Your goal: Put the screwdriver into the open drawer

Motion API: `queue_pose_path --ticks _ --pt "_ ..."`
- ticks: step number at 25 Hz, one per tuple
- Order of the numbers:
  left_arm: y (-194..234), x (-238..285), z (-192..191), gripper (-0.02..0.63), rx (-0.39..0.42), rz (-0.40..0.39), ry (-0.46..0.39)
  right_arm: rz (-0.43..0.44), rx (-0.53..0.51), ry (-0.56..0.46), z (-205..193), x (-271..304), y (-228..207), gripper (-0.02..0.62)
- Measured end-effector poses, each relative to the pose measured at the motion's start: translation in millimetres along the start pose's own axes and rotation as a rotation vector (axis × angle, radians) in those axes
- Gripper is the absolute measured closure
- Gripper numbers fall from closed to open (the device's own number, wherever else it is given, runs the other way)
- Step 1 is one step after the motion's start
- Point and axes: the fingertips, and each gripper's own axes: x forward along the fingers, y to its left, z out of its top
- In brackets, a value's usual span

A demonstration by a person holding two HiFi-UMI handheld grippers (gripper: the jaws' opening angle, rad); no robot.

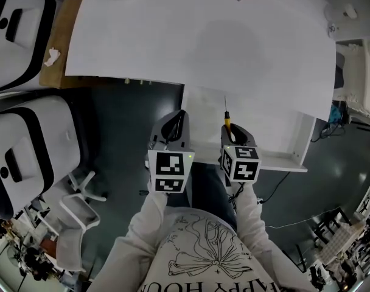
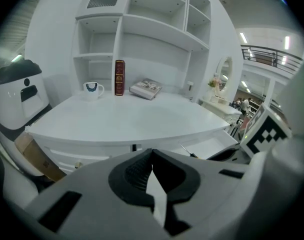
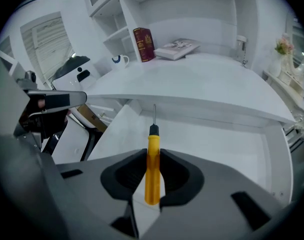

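While the right gripper (image 3: pixel 152 153) clamps the screwdriver (image 3: pixel 152 176) by its yellow handle, the shaft points over the open drawer (image 3: pixel 217 144). The left gripper (image 2: pixel 152 156) is closed and empty.

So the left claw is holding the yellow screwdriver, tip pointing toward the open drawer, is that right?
Not quite. It is the right claw that holds the yellow screwdriver, tip pointing toward the open drawer, as the right gripper view shows. The left claw is shut with nothing in it.
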Motion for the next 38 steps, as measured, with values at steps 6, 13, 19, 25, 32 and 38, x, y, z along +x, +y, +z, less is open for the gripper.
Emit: queue_pose_path --ticks 6,13,19,25,32,38 --pt "4.9 8.6 -12.8 0.6 -0.041 0.022 0.02 -0.002 -0.07 0.128 -15.1 29.3 -6.2 0.518" --pt "7.2 11.4 -20.5 0.6 -0.05 0.032 0.035 -0.008 -0.12 0.211 -18.3 60.8 -15.2 0.518" --pt "10.2 13.1 -26.1 0.6 -0.069 0.043 0.041 -0.008 -0.149 0.266 -33.4 77.6 -21.7 0.518" --pt "12.6 12.2 -29.2 0.6 -0.085 0.05 0.046 0.001 -0.149 0.288 -39.6 88.4 -21.6 0.518" --pt "17.7 4.7 -29.2 0.6 -0.091 0.065 0.031 -0.009 -0.171 0.303 -40.0 91.5 -20.6 0.496" --pt "20.7 -7.5 -15.1 0.6 -0.089 0.068 -0.006 -0.004 -0.133 0.206 -12.3 62.8 -11.5 0.459"
